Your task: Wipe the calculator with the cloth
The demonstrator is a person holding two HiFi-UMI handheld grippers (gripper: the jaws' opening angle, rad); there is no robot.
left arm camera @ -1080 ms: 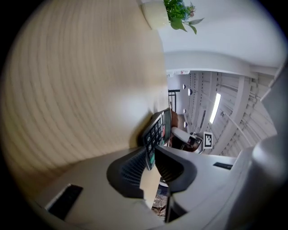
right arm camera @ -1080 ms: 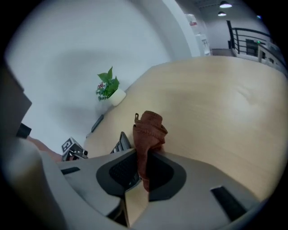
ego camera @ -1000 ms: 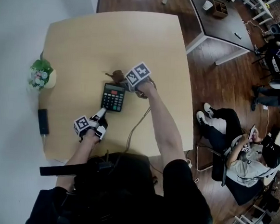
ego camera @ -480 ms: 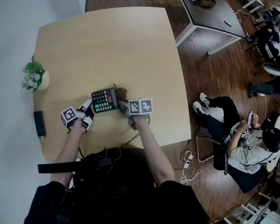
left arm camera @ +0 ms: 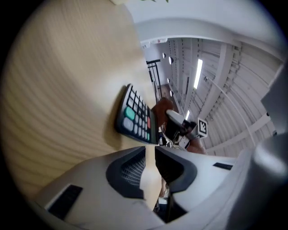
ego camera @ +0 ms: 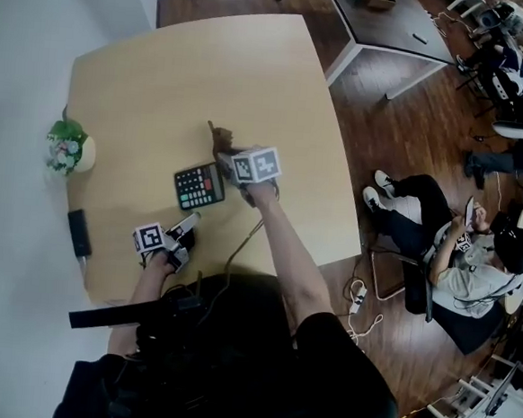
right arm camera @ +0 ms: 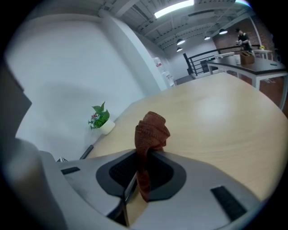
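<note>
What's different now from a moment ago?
The right claw, pinching the brown cloth, dipped beside the calculator, then swung back past its far edge. The calculator got turned askew. The left claw backed away from it. The plant and table stayed put.

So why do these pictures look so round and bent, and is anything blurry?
Both gripper views are fisheye: black corners, and the table edge bows. Left gripper view: the table grain is smeared and the calculator soft, like motion blur. Right gripper view: the cloth is fairly sharp; a ceiling light glares at the top. Head view: even light, soft shadows, milder bending.
</note>
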